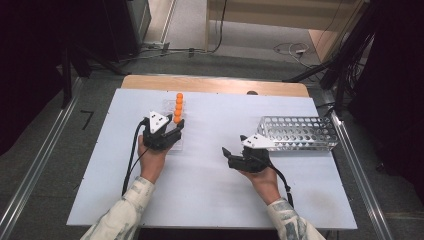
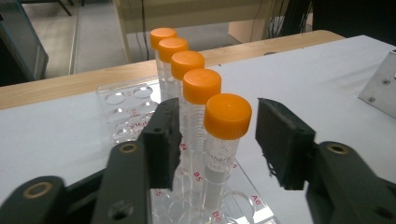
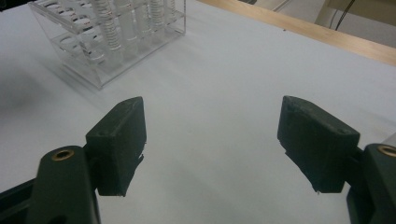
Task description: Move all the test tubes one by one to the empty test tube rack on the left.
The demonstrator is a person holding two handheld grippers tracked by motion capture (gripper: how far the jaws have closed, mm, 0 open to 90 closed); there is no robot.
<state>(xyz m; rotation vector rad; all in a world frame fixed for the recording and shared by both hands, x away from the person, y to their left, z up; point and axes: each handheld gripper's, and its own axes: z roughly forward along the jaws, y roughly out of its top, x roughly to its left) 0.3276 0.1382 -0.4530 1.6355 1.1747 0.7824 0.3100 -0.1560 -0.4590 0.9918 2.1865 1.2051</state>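
A clear plastic rack (image 2: 122,109) (image 1: 175,136) (image 3: 79,51) holds a row of several clear tubes with orange caps (image 1: 178,107). My left gripper (image 2: 217,140) (image 1: 173,126) is open, its jaws on either side of the nearest orange-capped tube (image 2: 226,126) without touching it. My right gripper (image 3: 210,140) (image 1: 231,149) is open over bare white table, nothing between its jaws. In the right gripper view the rack stands at the upper left, well away from the jaws.
A metal perforated rack (image 1: 297,132) lies on its side at the right of the white table top (image 1: 210,185), close behind my right hand. Its corner (image 2: 380,86) appears in the left gripper view. A wooden edge (image 1: 215,84) runs along the table's far side.
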